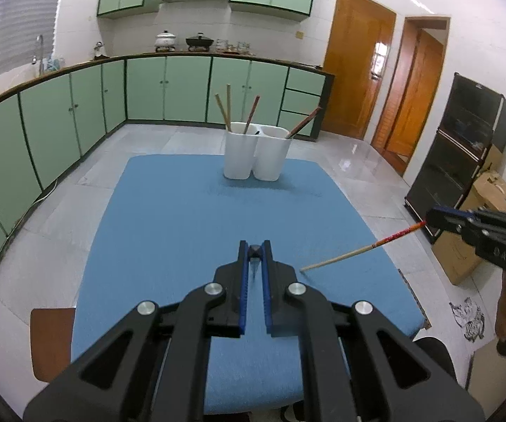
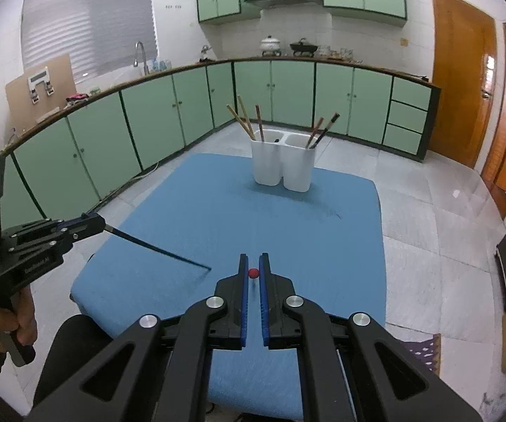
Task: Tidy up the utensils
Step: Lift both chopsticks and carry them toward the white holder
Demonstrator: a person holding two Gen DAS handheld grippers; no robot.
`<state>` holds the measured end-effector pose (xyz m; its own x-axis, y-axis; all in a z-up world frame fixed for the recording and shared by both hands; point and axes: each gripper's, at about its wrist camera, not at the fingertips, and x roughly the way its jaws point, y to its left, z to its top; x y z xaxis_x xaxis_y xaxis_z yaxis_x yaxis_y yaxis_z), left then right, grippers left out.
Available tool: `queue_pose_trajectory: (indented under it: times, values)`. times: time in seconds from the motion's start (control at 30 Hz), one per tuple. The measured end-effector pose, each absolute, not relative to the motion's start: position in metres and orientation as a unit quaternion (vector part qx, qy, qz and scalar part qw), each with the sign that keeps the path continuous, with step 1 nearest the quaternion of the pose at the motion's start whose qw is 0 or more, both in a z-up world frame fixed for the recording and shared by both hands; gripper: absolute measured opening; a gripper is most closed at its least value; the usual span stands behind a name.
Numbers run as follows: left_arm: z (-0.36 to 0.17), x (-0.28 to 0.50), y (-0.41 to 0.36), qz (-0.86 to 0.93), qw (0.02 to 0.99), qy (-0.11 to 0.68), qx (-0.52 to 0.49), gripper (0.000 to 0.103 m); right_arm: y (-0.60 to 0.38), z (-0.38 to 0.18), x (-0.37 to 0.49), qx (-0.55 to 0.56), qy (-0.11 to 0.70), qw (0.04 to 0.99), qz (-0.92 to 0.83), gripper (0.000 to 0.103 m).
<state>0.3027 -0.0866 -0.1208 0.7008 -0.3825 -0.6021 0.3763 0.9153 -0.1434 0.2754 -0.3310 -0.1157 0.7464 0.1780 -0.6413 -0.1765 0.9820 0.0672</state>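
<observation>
On the blue tabletop (image 1: 182,211) stands a white two-compartment holder (image 1: 256,154) (image 2: 283,165) with several chopsticks leaning in both halves. My left gripper (image 1: 254,246) is shut on the end of a dark chopstick (image 2: 154,249), which slants down toward the cloth; that gripper shows at the left of the right wrist view (image 2: 102,225). The right gripper (image 2: 253,258) is shut on a red-topped wooden chopstick (image 1: 358,251), seen end-on as a red dot (image 2: 253,273). This gripper also shows at the right edge of the left wrist view (image 1: 428,216). Both chopsticks hang above the near part of the table.
Green cabinets (image 1: 77,112) curve along the left and back walls. A black shelf unit (image 1: 464,147) and a cardboard box (image 1: 481,218) stand on the floor to the right. A brown chair seat (image 1: 52,341) sits at the table's near left corner. Hands grip both handles.
</observation>
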Motion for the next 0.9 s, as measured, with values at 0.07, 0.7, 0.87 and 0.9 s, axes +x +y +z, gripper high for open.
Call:
queue_pose_trajectory:
  times: [0.07, 0.7, 0.87, 0.9]
  values:
    - [-0.117, 0.310, -0.086, -0.213, 0.917, 0.337, -0.005, 0.006, -0.329, -0.107, 0.288, -0.008, 0.352, 0.931, 0.097, 0.006]
    - [-0.024, 0.392, -0.110, -0.236, 0.911, 0.337, 0.037, 0.006, -0.334, -0.016, 0.380, -0.012, 0.394, 0.914, 0.095, 0.006]
    - [0.022, 0.420, -0.120, -0.225, 0.923, 0.310, 0.042, 0.006, -0.330, 0.030, 0.406, -0.014, 0.384, 0.919, 0.086, 0.006]
    - [0.031, 0.427, -0.122, -0.223, 0.925, 0.305, 0.042, 0.006, -0.330, 0.037, 0.410, -0.015, 0.381, 0.921, 0.085, 0.006]
